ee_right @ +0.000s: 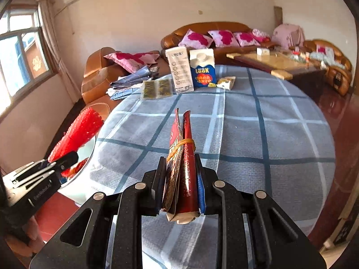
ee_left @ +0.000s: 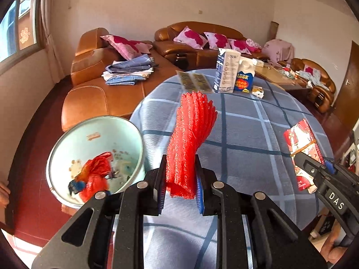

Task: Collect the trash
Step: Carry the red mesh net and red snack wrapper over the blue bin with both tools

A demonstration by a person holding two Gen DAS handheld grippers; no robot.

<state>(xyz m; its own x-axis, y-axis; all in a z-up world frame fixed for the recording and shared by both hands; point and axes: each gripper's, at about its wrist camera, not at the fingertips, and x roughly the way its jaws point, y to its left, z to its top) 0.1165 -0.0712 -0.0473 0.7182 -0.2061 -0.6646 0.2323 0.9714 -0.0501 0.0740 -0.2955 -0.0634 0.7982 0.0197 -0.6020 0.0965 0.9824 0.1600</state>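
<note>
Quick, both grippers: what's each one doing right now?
Left gripper: closed on the red foam net.
Right gripper: closed on the rubber-banded red packet.

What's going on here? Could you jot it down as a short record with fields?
left gripper: shut on red foam net, held up near the bin
right gripper: shut on red wrapper bundle, tied with a rubber band
trash bin: beside the table, red plastic bag inside
still on table: grey-white carton, blue milk carton, small snack packet, clear flat packet
</note>
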